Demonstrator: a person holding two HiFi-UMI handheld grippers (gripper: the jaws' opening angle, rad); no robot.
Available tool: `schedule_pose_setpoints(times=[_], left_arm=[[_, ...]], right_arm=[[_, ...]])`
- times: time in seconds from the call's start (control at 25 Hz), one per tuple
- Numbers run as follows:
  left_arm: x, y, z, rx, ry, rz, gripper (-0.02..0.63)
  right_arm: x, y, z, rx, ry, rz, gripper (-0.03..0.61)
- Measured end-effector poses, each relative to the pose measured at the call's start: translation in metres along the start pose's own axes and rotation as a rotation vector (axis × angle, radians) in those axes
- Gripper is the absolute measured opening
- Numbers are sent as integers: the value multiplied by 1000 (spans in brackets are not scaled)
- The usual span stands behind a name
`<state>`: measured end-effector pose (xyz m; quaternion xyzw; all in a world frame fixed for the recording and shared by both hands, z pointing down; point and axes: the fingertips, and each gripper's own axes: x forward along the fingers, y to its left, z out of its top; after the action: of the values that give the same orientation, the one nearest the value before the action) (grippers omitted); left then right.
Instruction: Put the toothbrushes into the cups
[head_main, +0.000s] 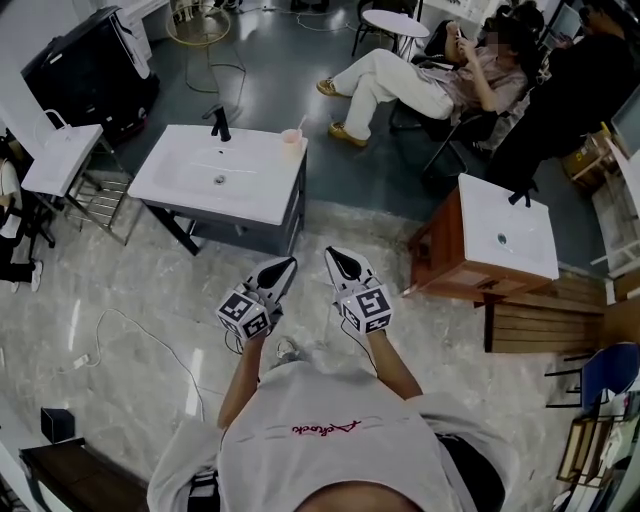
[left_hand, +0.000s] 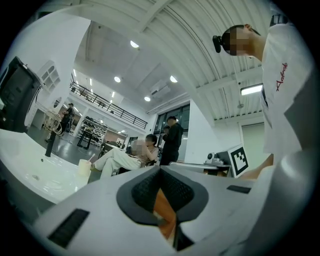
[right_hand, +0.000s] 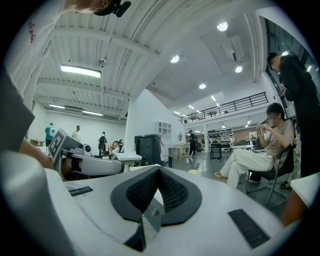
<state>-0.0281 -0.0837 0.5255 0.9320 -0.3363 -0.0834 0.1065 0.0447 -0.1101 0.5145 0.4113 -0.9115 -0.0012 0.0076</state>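
Gripping firmly, your left gripper fingers hold an orange toothbrush; your right gripper fingers hold a flat, pale grey toothbrush, only short strips showing.

- Left of centre in the upper half of your head view stands a white sink with a black faucet.
- At your right edge, a second white sink tops a wooden cabinet.
- Along the top, you see a seated person.
- Upper left: a black screen.
- Lower right: a blue chair.
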Motion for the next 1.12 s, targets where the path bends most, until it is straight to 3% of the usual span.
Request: schedule_pose_setpoints(times=[0.6, 1.12], left_arm=[[-5, -114, -30, 16, -13, 11, 14], [-41, -205, -60, 18, 26, 6, 14]], right_arm=[[-112, 13, -2, -2, -20, 25, 34], [-202, 51, -20, 36, -12, 34, 34]])
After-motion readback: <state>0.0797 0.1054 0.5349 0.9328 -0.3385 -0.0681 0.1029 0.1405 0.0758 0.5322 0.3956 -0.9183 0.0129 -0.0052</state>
